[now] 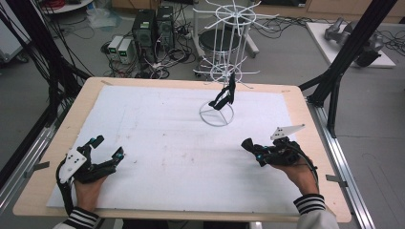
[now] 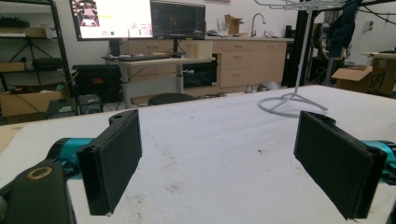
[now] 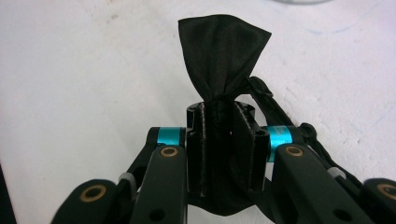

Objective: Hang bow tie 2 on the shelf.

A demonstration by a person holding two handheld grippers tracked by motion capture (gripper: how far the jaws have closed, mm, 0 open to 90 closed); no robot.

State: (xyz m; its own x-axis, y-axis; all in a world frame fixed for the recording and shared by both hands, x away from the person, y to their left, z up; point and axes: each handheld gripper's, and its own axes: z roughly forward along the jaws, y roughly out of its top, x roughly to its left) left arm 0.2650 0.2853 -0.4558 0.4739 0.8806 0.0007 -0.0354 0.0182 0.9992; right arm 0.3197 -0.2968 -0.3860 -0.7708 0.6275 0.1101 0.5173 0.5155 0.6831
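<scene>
1. Two fingers (image 3: 243, 140) of the right gripper (image 3: 219, 140) pinch a black cloth (image 3: 219, 60), its end fanning out beyond them, above the counter (image 3: 70, 70).
2. The left gripper (image 2: 219, 163) hovers spread wide, holding nothing.

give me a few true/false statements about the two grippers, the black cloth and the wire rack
1. The right gripper is clamped on a piece of black cloth. True.
2. The left gripper is shut. False: its jaws stand wide apart with nothing between them.
3. The white wire rack lies tipped over on the table. False: it stands upright on its ring base.
4. A dark item hangs on the rack. True.
</scene>
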